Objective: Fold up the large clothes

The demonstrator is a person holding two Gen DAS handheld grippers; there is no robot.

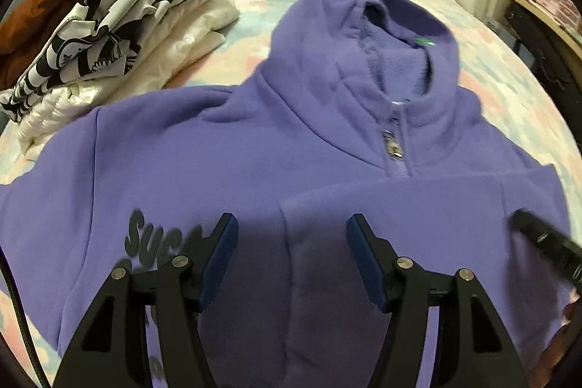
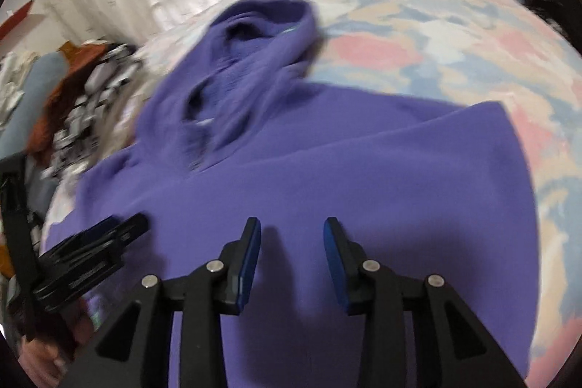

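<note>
A purple hoodie [image 1: 203, 155] lies front up on the bed, hood toward the far side, with dark lettering on its chest. Its right sleeve [image 1: 418, 217] is folded across the front. My left gripper [image 1: 289, 224] is open and empty just above the hoodie's middle. My right gripper [image 2: 291, 228] is open and empty above the folded right part of the hoodie [image 2: 363, 170]. The right gripper also shows at the right edge of the left wrist view [image 1: 545, 242]. The left gripper shows at the left of the right wrist view [image 2: 94, 253].
A stack of folded clothes [image 1: 109, 24], brown, black-and-white and white, sits on the bed at the far left. The bed has a pastel patterned sheet [image 2: 454, 35]. Curtains hang behind it. A wooden shelf [image 1: 545, 6] stands at the far right.
</note>
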